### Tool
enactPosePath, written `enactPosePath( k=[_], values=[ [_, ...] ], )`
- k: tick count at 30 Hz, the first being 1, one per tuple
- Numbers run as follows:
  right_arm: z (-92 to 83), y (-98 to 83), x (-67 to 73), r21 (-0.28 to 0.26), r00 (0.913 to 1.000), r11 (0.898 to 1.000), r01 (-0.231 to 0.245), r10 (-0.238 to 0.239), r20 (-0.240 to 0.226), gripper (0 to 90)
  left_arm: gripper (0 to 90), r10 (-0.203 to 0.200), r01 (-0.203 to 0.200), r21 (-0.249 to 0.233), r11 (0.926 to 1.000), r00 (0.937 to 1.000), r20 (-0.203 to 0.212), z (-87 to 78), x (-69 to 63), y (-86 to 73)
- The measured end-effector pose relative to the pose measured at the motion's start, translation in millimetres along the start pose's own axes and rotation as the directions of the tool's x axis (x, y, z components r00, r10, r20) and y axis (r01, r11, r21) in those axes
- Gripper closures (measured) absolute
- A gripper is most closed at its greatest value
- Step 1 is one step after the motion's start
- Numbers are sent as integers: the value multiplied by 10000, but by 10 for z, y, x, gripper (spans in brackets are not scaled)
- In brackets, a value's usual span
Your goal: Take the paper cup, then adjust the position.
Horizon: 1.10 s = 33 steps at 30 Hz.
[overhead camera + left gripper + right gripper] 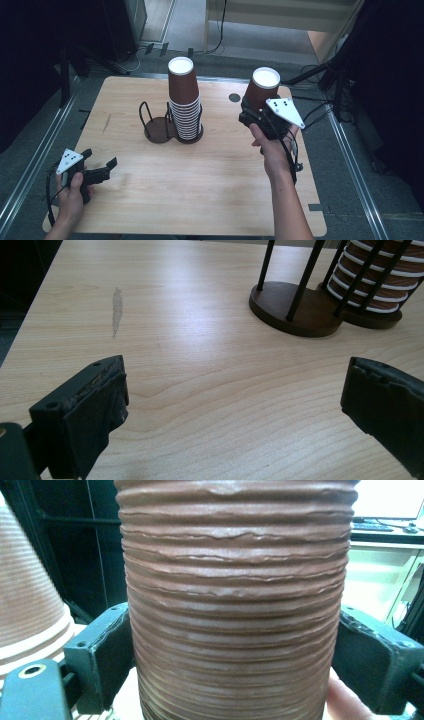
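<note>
Brown cup (pixel 235 605) squarely between right gripper (pixel 261 116) fingers, seemingly clamped; left gripper (pixel 98 166) fingers wide apart, empty.

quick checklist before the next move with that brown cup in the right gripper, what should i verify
1. Grip on the cup: the right gripper has a jaw pressed to each side of the single brown cup. Ok.
2. Cup orientation: upside down, white base up, same as the stack of cups. Ok.
3. Cup clear of the stack: held to the right of it, apart. Ok.
4. Holder's free slot: the near ring of the cup holder has nothing in it. Ok.
5. Left gripper: open, holding nothing, low over the table at its near left, away from the holder. Ok.
6. Cup's rim undamaged: hidden. Cannot tell.
</note>
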State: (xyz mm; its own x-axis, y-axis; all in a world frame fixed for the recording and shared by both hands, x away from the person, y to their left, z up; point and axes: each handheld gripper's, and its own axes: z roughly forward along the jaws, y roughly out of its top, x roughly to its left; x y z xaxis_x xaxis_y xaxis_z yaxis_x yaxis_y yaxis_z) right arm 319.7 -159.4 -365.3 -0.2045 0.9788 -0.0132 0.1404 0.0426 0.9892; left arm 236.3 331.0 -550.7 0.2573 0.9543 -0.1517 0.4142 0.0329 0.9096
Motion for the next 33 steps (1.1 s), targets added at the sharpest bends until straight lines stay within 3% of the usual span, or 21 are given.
enactPosePath(
  k=[10,13,15,17,19,22,26,33],
  values=[
    [-42,-347,-36,327,9997,9993,-167,173,-193,112,0,-166,177,-238,9996,9988,451,-15,15,-9],
    [-46,-461,-51,458,9998,9988,-155,161,-128,112,0,-551,584,-456,9973,9959,721,5,48,0],
    [-43,-530,-53,561,9999,9983,-130,136,-98,112,0,-664,691,-658,9954,9969,422,16,71,9],
    [-47,-586,-49,619,9998,9980,-106,115,-138,112,5,-722,731,-483,9962,9972,218,16,84,18],
    [-56,-633,-38,620,9998,9980,-85,95,-159,112,76,-672,672,-242,9974,9977,0,-13,69,49],
    [-68,-689,-13,692,9998,9976,-69,81,-172,112,92,-542,551,-204,9983,9976,434,-60,3,124],
    [-89,-746,31,834,9997,9965,76,-58,-226,112,13,-420,449,-197,9988,9903,1322,-71,-142,240],
    [-134,-766,66,869,9994,9961,155,-128,-316,112,13,12,39,-251,9997,9793,2025,59,-438,487]
  ],
)
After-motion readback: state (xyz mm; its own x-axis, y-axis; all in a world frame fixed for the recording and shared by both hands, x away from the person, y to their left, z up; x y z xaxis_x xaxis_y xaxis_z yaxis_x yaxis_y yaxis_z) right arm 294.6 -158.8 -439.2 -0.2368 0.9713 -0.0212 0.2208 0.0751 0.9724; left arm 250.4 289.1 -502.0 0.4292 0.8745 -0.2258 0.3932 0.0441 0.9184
